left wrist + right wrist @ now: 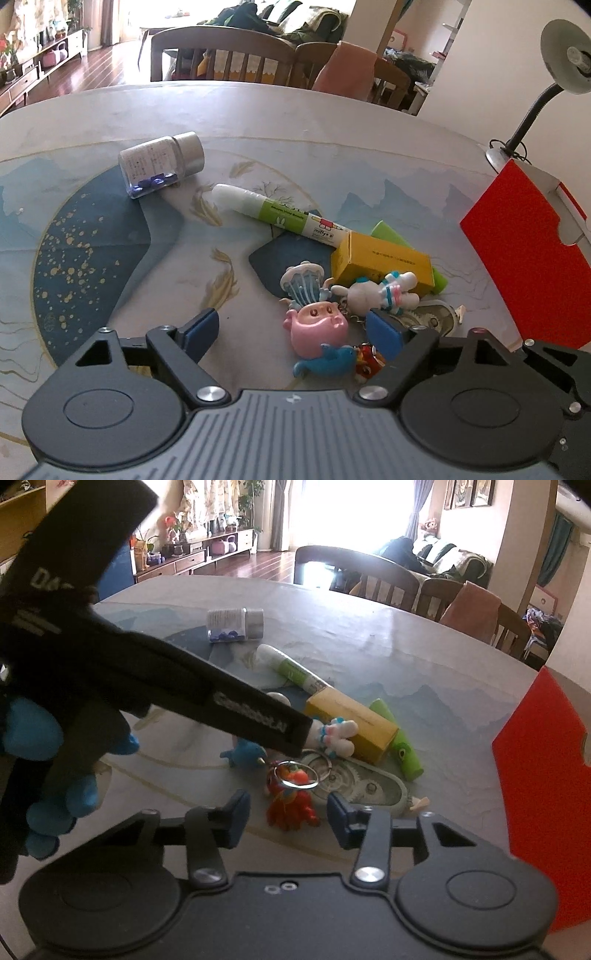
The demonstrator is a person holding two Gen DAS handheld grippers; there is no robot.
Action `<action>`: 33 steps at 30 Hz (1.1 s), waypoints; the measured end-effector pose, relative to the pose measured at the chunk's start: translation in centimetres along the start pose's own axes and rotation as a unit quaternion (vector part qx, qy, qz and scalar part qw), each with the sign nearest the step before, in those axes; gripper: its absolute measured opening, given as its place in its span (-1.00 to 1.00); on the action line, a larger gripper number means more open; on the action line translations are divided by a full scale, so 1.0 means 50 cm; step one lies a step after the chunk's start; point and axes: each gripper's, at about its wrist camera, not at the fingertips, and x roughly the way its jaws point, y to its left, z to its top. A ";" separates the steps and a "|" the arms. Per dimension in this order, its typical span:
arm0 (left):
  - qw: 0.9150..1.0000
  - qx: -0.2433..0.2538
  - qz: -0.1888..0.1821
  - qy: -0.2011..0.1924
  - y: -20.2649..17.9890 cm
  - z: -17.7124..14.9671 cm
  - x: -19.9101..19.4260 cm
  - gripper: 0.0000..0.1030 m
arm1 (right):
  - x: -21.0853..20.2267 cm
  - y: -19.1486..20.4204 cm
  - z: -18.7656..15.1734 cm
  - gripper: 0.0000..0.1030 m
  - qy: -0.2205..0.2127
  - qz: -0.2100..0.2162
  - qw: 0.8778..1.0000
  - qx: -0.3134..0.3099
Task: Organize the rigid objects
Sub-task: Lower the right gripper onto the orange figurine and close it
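A pile of small things lies on the table: a pink pig figure point(319, 326), a blue dolphin point(325, 363), a white bunny charm point(384, 293), a yellow box point(384, 260), a glue stick point(280, 212) and a glass bottle point(162, 162) on its side. My left gripper point(295, 332) is open, its fingers either side of the pink figure. My right gripper point(288, 814) is open around a red-orange keychain charm point(293, 805) with a metal ring. The left gripper's body point(147, 679) crosses the right wrist view, reaching toward the bunny charm point(338, 736).
A red box point(524, 251) stands open at the table's right edge; it also shows in the right wrist view point(543, 775). A green tube point(400, 746) and a gear-patterned oval object point(354, 781) lie by the yellow box point(351, 720). A desk lamp point(569, 61) and chairs point(221, 55) are behind.
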 end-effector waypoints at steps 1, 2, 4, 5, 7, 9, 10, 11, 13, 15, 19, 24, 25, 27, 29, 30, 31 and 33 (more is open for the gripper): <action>1.000 0.001 0.003 0.000 -0.002 0.000 0.002 0.57 | 0.002 0.001 0.000 -0.27 -0.001 -0.001 1.000 -0.002; 1.000 0.004 0.004 -0.002 -0.005 0.001 0.002 0.52 | 0.002 0.003 -0.001 -0.29 -0.001 -0.004 1.000 -0.005; 1.000 0.011 0.004 -0.003 -0.012 0.001 0.004 0.41 | 0.003 0.011 -0.003 -0.37 -0.003 -0.015 1.000 -0.016; 1.000 0.015 0.005 -0.004 -0.016 0.001 0.005 0.37 | 0.004 0.017 -0.004 -0.40 -0.003 -0.021 0.999 -0.024; 1.000 0.026 0.006 -0.006 -0.025 -0.001 0.006 0.21 | 0.005 0.025 -0.007 -0.53 -0.006 -0.029 0.999 -0.034; 0.999 0.036 0.006 -0.006 -0.033 -0.003 0.007 0.05 | 0.006 0.026 -0.007 -0.57 -0.007 -0.031 0.999 -0.033; 0.999 0.041 0.008 -0.006 -0.036 -0.004 0.008 -0.10 | 0.007 0.024 -0.006 -0.58 -0.006 -0.030 0.999 -0.031; 0.999 0.049 0.013 -0.007 -0.041 -0.005 0.008 -0.19 | 0.007 0.023 -0.007 -0.59 -0.005 -0.030 0.999 -0.028; 0.998 0.055 0.011 -0.006 -0.044 -0.007 0.008 -0.26 | 0.005 0.021 -0.007 -0.63 -0.006 -0.028 0.999 -0.024; 0.998 0.057 0.012 -0.006 -0.046 -0.007 0.007 -0.26 | 0.002 0.017 -0.006 -0.68 -0.008 -0.023 1.000 -0.015; 0.998 0.055 0.008 0.000 -0.042 -0.009 0.002 -0.26 | -0.011 0.007 -0.003 -0.70 -0.006 -0.013 1.000 0.015; 0.999 0.034 -0.001 0.009 -0.020 -0.016 -0.022 -0.27 | -0.038 -0.013 -0.001 -0.70 -0.003 0.004 0.998 0.069; 0.999 0.032 -0.001 0.008 -0.016 -0.020 -0.031 -0.27 | -0.046 -0.015 0.000 -0.70 -0.004 0.004 0.997 0.075; 1.000 0.028 -0.003 0.008 -0.009 -0.026 -0.046 -0.27 | -0.065 -0.016 0.001 -0.73 -0.009 0.004 0.997 0.082; 1.000 0.024 -0.004 0.008 -0.001 -0.034 -0.064 -0.27 | -0.085 -0.016 0.000 -0.73 -0.013 0.004 0.996 0.087; 1.000 0.023 -0.005 0.007 0.002 -0.038 -0.075 -0.27 | -0.093 -0.017 0.000 -0.73 -0.015 0.004 0.996 0.088; 1.000 0.023 -0.007 0.006 0.005 -0.042 -0.085 -0.27 | -0.101 -0.016 -0.001 -0.73 -0.017 0.002 0.996 0.086; 1.000 0.023 -0.009 0.003 0.007 -0.048 -0.101 -0.27 | -0.118 -0.015 -0.004 -0.73 -0.019 -0.003 0.996 0.088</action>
